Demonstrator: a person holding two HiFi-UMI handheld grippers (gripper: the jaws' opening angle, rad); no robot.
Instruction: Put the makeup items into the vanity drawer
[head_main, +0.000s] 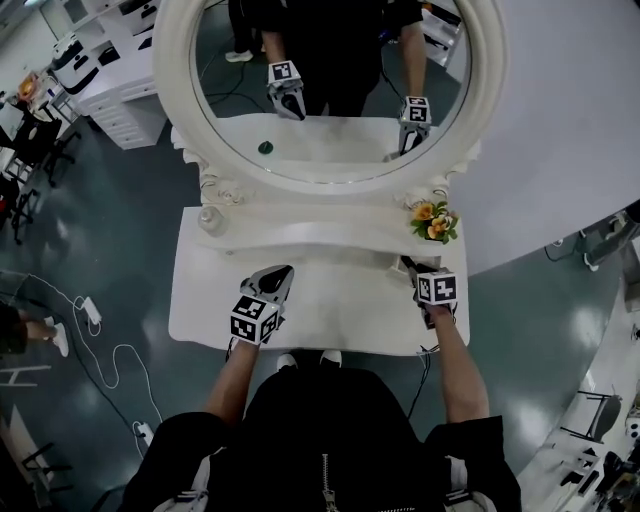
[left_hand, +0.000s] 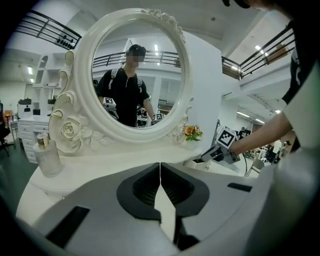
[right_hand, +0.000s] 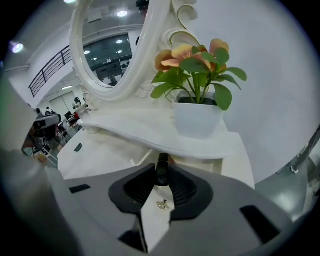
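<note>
At a white vanity table (head_main: 340, 310), a person (head_main: 330, 440) in a dark jacket leaned over the top, one claw in each hand. Far left, a clear glass bottle (left_hand: 47, 155) with a gold-toned top stood on the raised shelf (head_main: 310, 232), just beside the carved rose of the mirror frame. The left claw (left_hand: 160, 170) was held over the left half of the tabletop, its jaws pressed together along their length with nothing between them. Behind it rose the oval mirror (head_main: 175, 90), which showed the person and both claws in reflection. Further right, the right claw (head_main: 412, 268) pointed steeply down at the table's right end, close under the shelf's edge. Its jaws were clamped on a slim dark makeup stick (right_hand: 161, 169), which stood out past the pads toward the space beneath the shelf. Farthest right, a small white pot (right_hand: 197, 117) of orange flowers sat on the shelf, above and just beyond the held stick.
</note>
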